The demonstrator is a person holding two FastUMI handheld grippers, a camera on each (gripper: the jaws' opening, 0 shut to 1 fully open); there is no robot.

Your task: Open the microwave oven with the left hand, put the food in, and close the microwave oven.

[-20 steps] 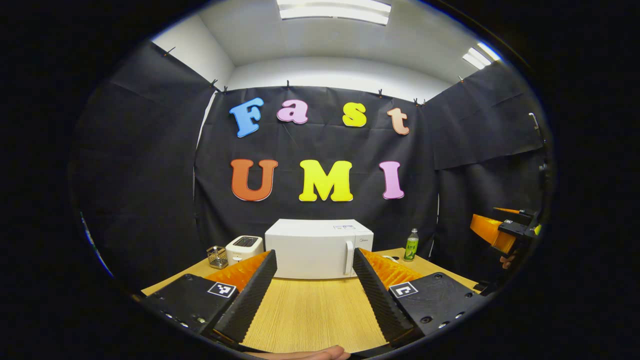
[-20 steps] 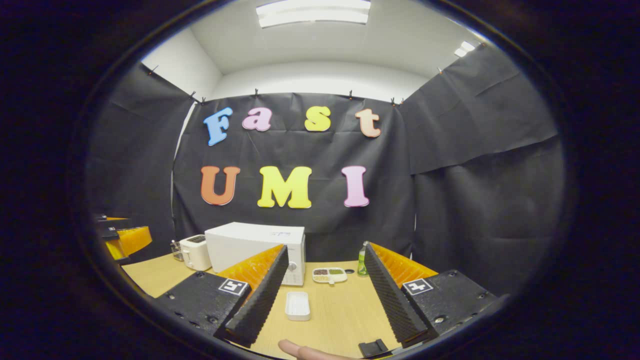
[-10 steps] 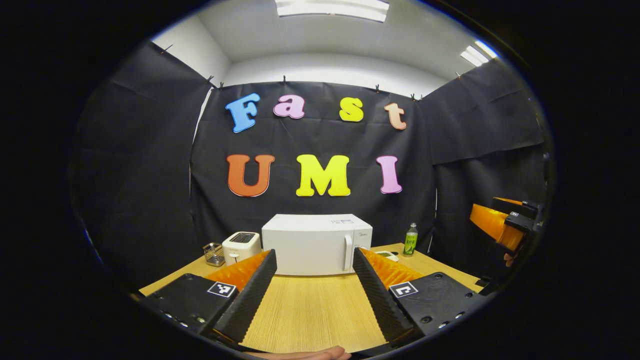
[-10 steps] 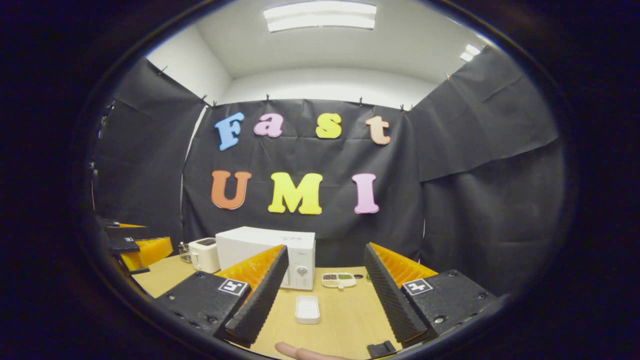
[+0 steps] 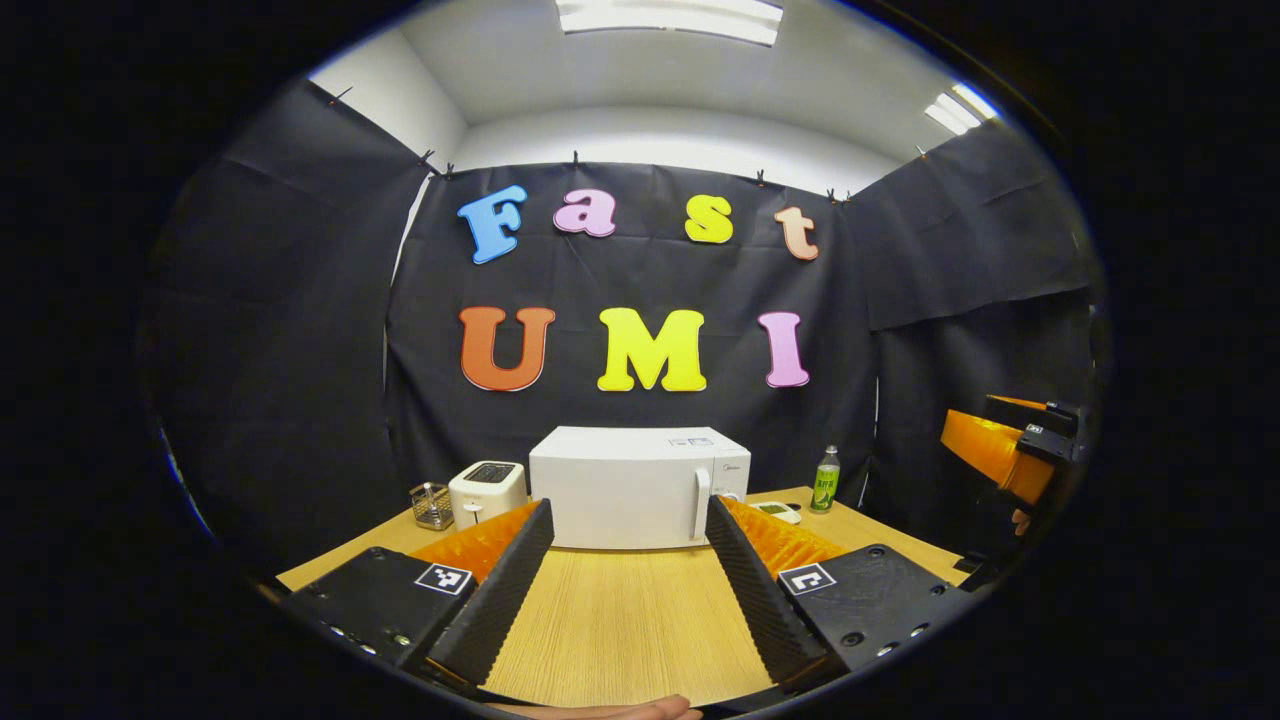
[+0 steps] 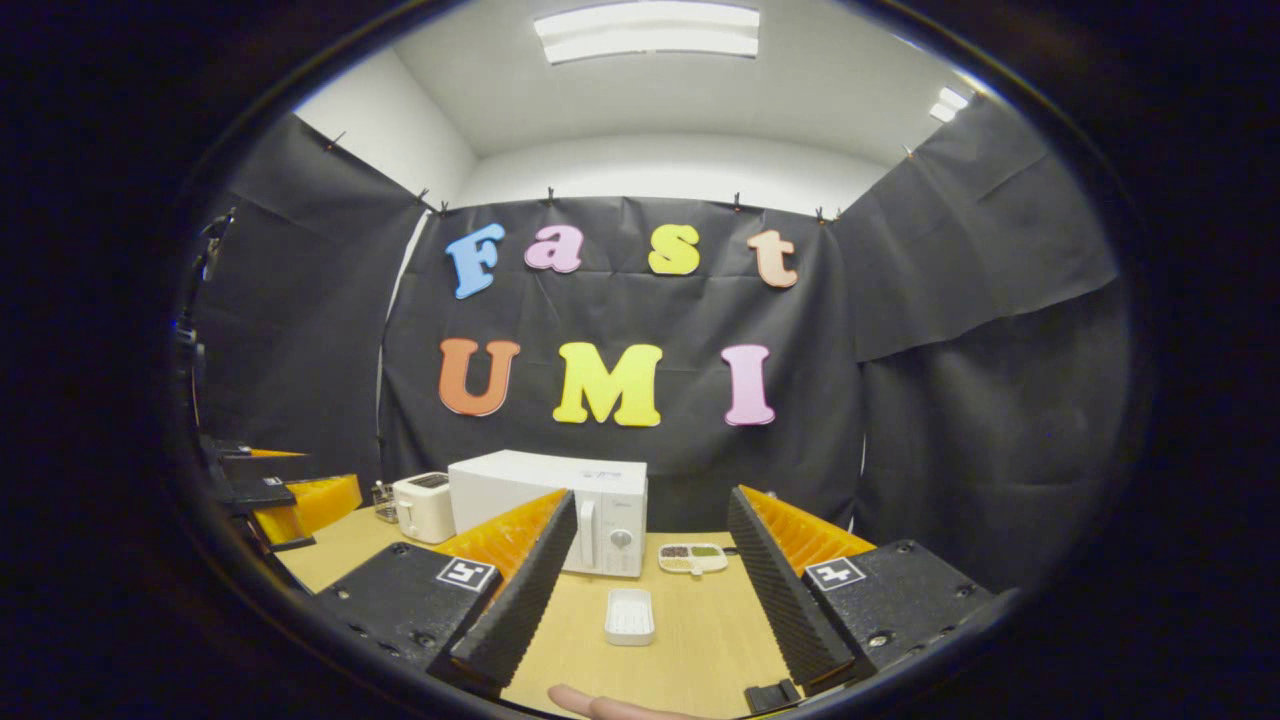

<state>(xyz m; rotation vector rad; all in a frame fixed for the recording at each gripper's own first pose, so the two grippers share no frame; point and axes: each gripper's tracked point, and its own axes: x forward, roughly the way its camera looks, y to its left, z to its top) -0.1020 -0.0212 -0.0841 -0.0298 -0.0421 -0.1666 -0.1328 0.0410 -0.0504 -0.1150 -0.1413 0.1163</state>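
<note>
Your left gripper [image 5: 628, 560] hangs spread and empty above the tabletop [image 5: 620, 630], aimed straight at the one white microwave [image 5: 625, 488], which stands shut at the far side, well apart from the fingers. Its door handle [image 5: 700, 503] is an upright bar near the microwave's right edge, so its long axis runs vertically and it lies ahead and slightly right of your left gripper, the nearer one to it in my judgement.

Your right gripper [image 6: 650, 585] is also spread and holds nothing. Right of the microwave sits one divided food dish [image 6: 692, 558]; in front of the microwave lies one white tray [image 6: 629, 615]. Left of the microwave stand one toaster [image 5: 486, 491] and one small wire holder [image 5: 432, 505]; farther right, one green bottle [image 5: 825, 480].
</note>
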